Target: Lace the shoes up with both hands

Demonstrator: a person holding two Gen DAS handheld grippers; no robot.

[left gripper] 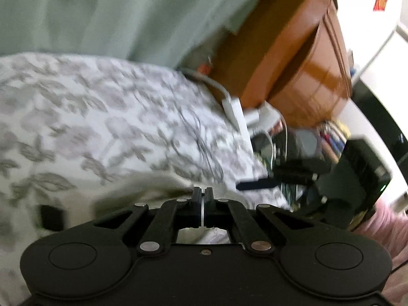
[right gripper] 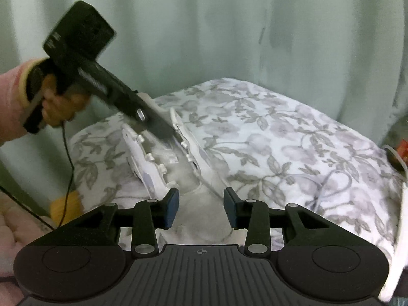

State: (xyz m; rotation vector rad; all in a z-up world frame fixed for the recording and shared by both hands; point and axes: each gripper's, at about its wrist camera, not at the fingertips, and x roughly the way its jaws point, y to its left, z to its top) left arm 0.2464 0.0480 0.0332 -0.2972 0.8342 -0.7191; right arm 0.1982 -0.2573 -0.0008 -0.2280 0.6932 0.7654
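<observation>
A white shoe (right gripper: 153,168) lies on the floral sheet, toe toward the right wrist camera, its eyelet flaps spread apart. My left gripper (right gripper: 167,135) reaches down from the upper left over the tongue, held by a hand (right gripper: 58,107). In its own view the left gripper (left gripper: 202,199) is shut, with a thin white strip of lace (left gripper: 202,214) pinched between the pads; the shoe (left gripper: 153,186) is a pale blur just ahead. My right gripper (right gripper: 201,209) stands open at the shoe's toe. A white lace (right gripper: 214,186) trails from the shoe near its right finger, untouched.
The floral bedsheet (right gripper: 280,140) covers the surface, with a green curtain (right gripper: 204,25) behind. A wooden cabinet (left gripper: 293,51) and a white charger with cables (left gripper: 234,107) sit at the bed's edge. A black cable (right gripper: 67,165) hangs from the left gripper's handle.
</observation>
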